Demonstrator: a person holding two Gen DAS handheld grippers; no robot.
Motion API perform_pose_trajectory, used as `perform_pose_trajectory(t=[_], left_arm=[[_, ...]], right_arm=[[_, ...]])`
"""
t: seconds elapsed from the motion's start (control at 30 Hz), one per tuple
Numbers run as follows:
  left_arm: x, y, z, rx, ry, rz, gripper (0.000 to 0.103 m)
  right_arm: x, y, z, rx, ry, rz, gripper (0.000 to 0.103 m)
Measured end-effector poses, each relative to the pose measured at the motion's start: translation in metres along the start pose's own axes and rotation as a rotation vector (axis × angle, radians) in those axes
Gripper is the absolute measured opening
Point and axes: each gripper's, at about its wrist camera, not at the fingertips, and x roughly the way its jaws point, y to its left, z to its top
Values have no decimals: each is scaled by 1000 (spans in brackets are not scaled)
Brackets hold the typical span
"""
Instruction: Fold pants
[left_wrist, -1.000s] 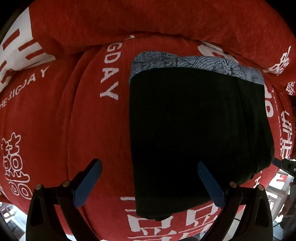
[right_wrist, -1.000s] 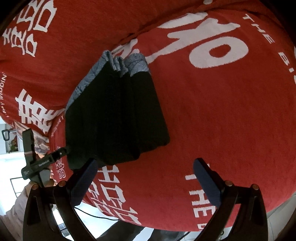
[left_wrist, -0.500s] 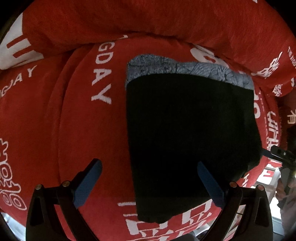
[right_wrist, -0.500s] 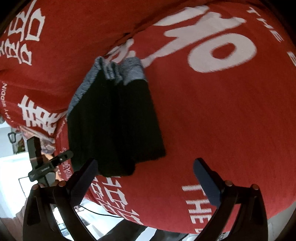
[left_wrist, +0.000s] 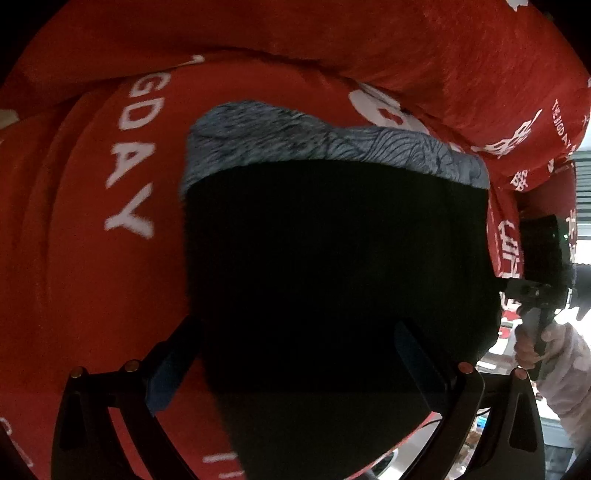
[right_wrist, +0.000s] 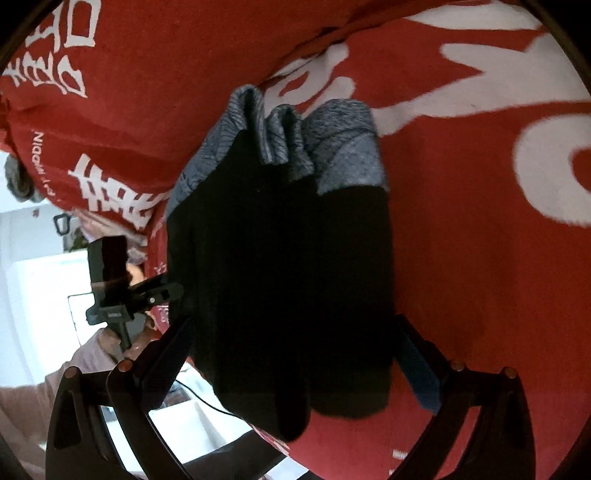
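Observation:
The pants (left_wrist: 332, 258) lie folded into a thick black rectangle on the red blanket (left_wrist: 92, 295), with the grey patterned waistband (left_wrist: 332, 147) at the far end. My left gripper (left_wrist: 295, 362) is open, its blue-padded fingers straddling the near end of the stack. From the right wrist view the pants (right_wrist: 288, 258) show as stacked layers, with the waistband (right_wrist: 347, 155) bunched at the top. My right gripper (right_wrist: 295, 362) is also open around the near end of the stack. I cannot tell whether either touches the cloth.
The red blanket (right_wrist: 480, 258) with white lettering covers a soft, bulging surface that rises into a ridge behind the pants. A hand (left_wrist: 532, 343) holds the other gripper's handle at the right edge. A hand (right_wrist: 110, 339) and a bright floor (right_wrist: 37, 295) show at the left.
Both grippers have moved in closer to the pants, whose near end now sits between each pair of open fingers. The pants themselves have not shifted on the blanket.

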Motion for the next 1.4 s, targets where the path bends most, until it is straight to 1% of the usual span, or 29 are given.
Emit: perform_pose_trajectory(t=[0.1,0.13,0.17,0.2,0.23,0.27,0.3,0.33,0.37,0.47,0.53,0.67,0.77,0.83,0.87,0.9,0.93,0.97,1.0,1.03,1.1,1.13,1.17,1.2,1.23,1.27,1.3,1.33,1.4], left_arm=[[6,-7,4,10,-26,11,103],[6,-9,3,7,-40,18,101],[4,-10,2,8,-51,17,94],[1,-12,0,11,-62,16,91],[-3,-14,-3,19,-77,18,82],[-7,-18,-4,27,-87,20,74],[-13,-20,-5,32,-97,20,69],[-18,-24,-5,32,-106,16,63],[-21,-26,-6,29,-109,12,60],[-32,-31,-12,27,-117,-2,55],[-42,-35,-20,31,-120,-7,55],[-60,-36,-44,32,-119,3,55],[-70,-28,-66,27,-116,24,55],[-70,-16,-81,9,-102,43,55],[-66,-10,-85,-6,-91,67,57],[-58,-2,-90,-26,-76,101,58],[-53,2,-91,-44,-68,131,59],[-49,10,-94,-76,-62,166,70],[-56,19,-100,-99,-86,175,72],[-62,20,-100,-110,-112,192,72],[-78,21,-99,-116,-163,245,72],[-86,21,-98,-121,-190,259,72],[-92,20,-96,-123,-209,265,72],[-101,18,-92,-120,-236,274,72],[-105,15,-90,-113,-252,276,72],[-109,10,-86,-101,-270,271,72],[-110,7,-81,-88,-279,262,72],[-108,2,-77,-72,-283,249,72],[-97,-7,-69,-47,-277,236,72]], right_arm=[[5,-2,10,11,-14,-19,94],[5,-2,11,14,-18,-32,87],[5,-1,13,13,-18,-58,76],[4,-1,14,10,-14,-68,72],[2,-2,14,12,-11,-68,63],[0,-2,13,16,-11,-61,56],[-2,-1,12,20,-17,-54,54],[-5,2,11,19,-25,-46,51],[-9,4,9,17,-31,-38,48],[-19,11,3,21,-50,1,43],[-22,17,-3,27,-51,26,42],[-22,32,-26,35,-30,65,41],[-20,37,-49,57,-26,108,41],[-12,40,-64,54,-18,109,41],[-7,40,-69,51,-11,93,41],[1,39,-73,57,3,55,41],[7,37,-75,67,18,19,44],[14,36,-77,76,38,-44,48],[20,39,-78,75,47,-98,52],[20,40,-79,68,40,-146,56],[10,44,-80,61,3,-176,56],[1,49,-80,48,-23,-225,56],[-5,53,-81,31,-44,-255,56],[-11,59,-79,12,-66,-263,53],[-18,68,-77,-8,-94,-252,41],[-23,76,-75,-25,-116,-242,19],[-25,87,-72,-45,-135,-233,10],[-25,99,-67,-71,-150,-220,8],[-15,120,-59,-130,-149,-212,8]])
